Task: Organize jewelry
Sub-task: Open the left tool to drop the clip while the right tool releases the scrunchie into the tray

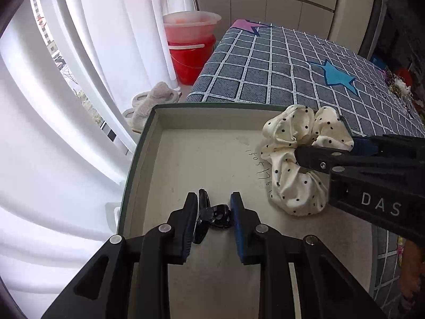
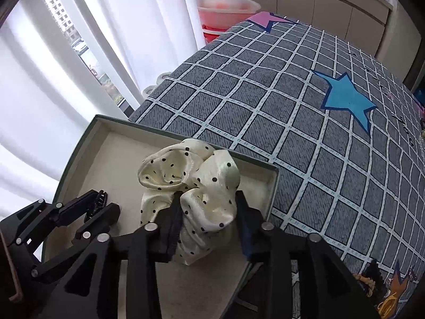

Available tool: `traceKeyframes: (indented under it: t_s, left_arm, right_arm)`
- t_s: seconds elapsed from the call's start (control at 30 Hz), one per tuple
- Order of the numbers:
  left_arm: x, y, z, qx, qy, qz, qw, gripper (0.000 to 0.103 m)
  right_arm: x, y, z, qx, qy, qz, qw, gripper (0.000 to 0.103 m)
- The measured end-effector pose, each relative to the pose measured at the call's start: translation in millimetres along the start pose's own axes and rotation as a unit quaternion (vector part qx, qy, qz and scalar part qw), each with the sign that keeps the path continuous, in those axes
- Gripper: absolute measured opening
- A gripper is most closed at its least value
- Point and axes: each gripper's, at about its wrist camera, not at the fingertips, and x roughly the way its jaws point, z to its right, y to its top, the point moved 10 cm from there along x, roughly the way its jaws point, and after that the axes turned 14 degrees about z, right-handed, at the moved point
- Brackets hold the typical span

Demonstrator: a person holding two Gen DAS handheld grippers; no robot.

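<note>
Box (image 1: 138,143), lower centre of both views, on the checked bed (image 1: 265,74). Left gripper (image 1: 213,212) — fingers pinching a black clip (image 1: 216,214) low over the box floor. Right gripper (image 2: 208,212) — closed on a dotted scrunchie (image 2: 186,175) at the box's right wall. Advice: lower each fully inside the walls, then release — clip well apart from scrunchie.

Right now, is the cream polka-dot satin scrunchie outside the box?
No, the cream polka-dot satin scrunchie sits inside the green-rimmed box.

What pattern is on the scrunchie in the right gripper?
Cream satin with small black polka dots; the scrunchie shows best in the right wrist view, between the right gripper fingers.
</note>
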Motion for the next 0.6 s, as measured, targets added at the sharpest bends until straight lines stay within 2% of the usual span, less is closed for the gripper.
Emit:
traceKeyframes:
  t_s: [0.13, 0.17, 0.2, 0.23, 0.27, 0.33, 0.43, 0.53, 0.6]
  left_arm:
    - [-7, 2, -3, -0.007, 0.002, 0.007, 0.9999, 0.034]
    - [-9, 2, -3, -0.009, 0.002, 0.009, 0.9999, 0.037]
    - [-12, 3, -4, -0.012, 0.003, 0.01, 0.9999, 0.07]
    - [-14, 3, -4, -0.014, 0.004, 0.013, 0.9998, 0.09]
    - [-19, 5, -6, -0.018, 0.006, 0.024, 0.9995, 0.103]
    - [-30, 12, -5, -0.014, 0.01, 0.047, 0.9988, 0.103]
    - [-38, 14, 0, -0.007, 0.006, 0.05, 0.9987, 0.103]
    - [-46, 14, 6, -0.009, -0.001, 0.052, 0.9986, 0.103]
    - [-54, 15, 11, -0.008, -0.006, 0.057, 0.9983, 0.103]
  right_arm:
    - [-11, 8, 0, 0.001, -0.001, 0.018, 1.0, 0.054]
    - [-14, 10, 2, 0.006, -0.002, 0.022, 1.0, 0.057]
    - [-18, 11, 3, 0.012, -0.001, 0.026, 1.0, 0.059]
    - [-23, 13, 6, 0.019, -0.001, 0.03, 0.999, 0.062]
    - [-29, 14, 8, 0.027, -0.001, 0.036, 0.999, 0.063]
    - [-40, 15, 14, 0.038, -0.002, 0.044, 0.998, 0.063]
    - [-56, 15, 21, 0.047, -0.004, 0.056, 0.997, 0.064]
    - [-75, 11, 29, 0.059, -0.006, 0.068, 0.996, 0.069]
    - [-88, 6, 32, 0.064, -0.006, 0.076, 0.995, 0.077]
